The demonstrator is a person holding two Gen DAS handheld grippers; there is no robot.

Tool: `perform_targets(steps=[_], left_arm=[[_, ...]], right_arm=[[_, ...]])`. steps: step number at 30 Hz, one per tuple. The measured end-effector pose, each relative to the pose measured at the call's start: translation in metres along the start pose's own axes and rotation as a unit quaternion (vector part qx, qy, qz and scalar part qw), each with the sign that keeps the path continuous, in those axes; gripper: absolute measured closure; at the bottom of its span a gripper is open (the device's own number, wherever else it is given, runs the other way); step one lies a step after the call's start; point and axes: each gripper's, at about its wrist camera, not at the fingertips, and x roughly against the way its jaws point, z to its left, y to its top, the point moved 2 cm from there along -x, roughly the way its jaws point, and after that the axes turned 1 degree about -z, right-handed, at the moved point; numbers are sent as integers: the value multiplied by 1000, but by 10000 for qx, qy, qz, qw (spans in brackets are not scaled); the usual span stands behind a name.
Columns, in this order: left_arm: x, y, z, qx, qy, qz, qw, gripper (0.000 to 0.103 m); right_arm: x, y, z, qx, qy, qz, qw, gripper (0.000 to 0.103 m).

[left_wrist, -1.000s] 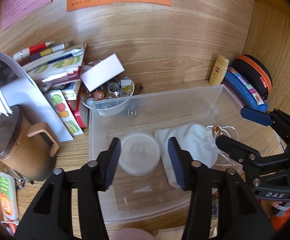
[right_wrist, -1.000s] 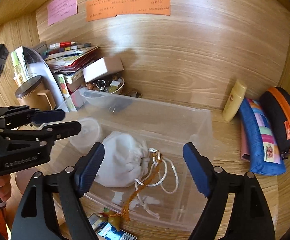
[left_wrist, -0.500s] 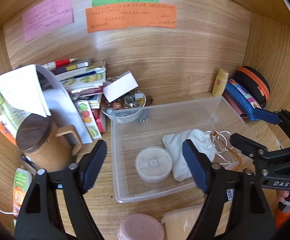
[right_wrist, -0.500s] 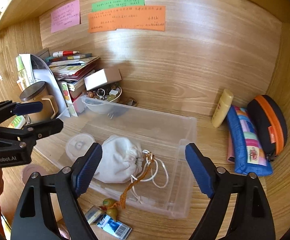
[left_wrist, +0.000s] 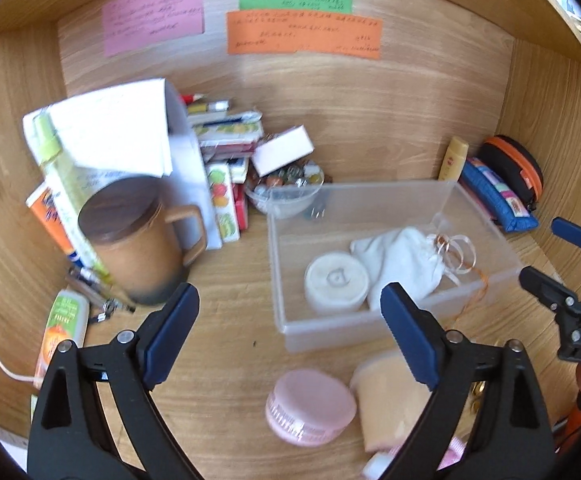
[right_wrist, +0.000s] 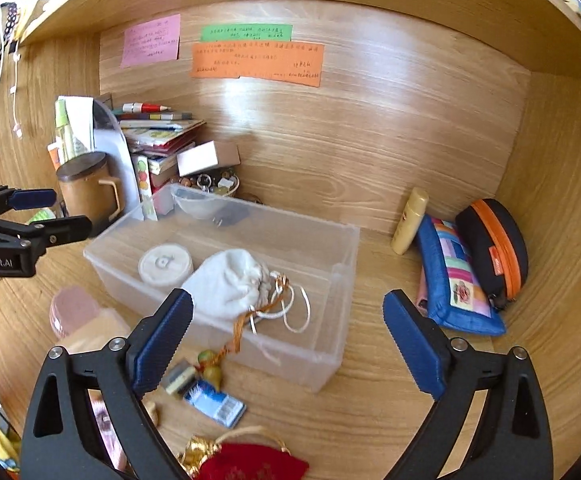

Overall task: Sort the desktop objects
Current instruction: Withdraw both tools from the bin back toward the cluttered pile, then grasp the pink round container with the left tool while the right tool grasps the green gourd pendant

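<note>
Desktop objects lie around a clear plastic box (left_wrist: 478, 276) on the wooden worktop (right_wrist: 390, 400). The left gripper (left_wrist: 286, 332) and the right gripper (right_wrist: 290, 336) both have just been opening; their jaws now stand wide apart with nothing between them, in front of the box. Inside the box are a round white container (left_wrist: 336, 282) and, touching it, a white drawstring pouch (right_wrist: 226, 280) whose cords hang over the front wall. Just in front of the box are a pink round case (left_wrist: 310, 406) and a small blue packet (right_wrist: 216, 404). Left of the box stands a brown lidded mug (left_wrist: 138, 240); right of it lie a yellow tube (right_wrist: 408, 220) and a blue patchwork pouch (right_wrist: 454, 276).
</note>
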Motion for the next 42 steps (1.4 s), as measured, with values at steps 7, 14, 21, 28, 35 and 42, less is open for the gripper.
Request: perform_targets(steps=[7,14,21,28,35,42], left_arm=[[7,-32,17,157,45,212,9996,10],[12,-66,32,372,28,465,9982,10],[1,-88,29,282,-129,786,9964,10],[-16,-92,19,160,-447,943,9944,10],[-36,-87,18,143,-601,1194,9909,10],[-47,-86,17,173,-570,1288,9899,10]], right_arm=[[-3,-23,3,5,34,315,9995,8],[-16,-48,11,127,-35,614,9980,8],[-30,-59,11,40,231,869,9959,12],[-46,-61,19,149,445,1160,9921,28],[-56,-61,26,366,602,1433,9872,40],[-68,-62,32,665,815,1737,9792,50]])
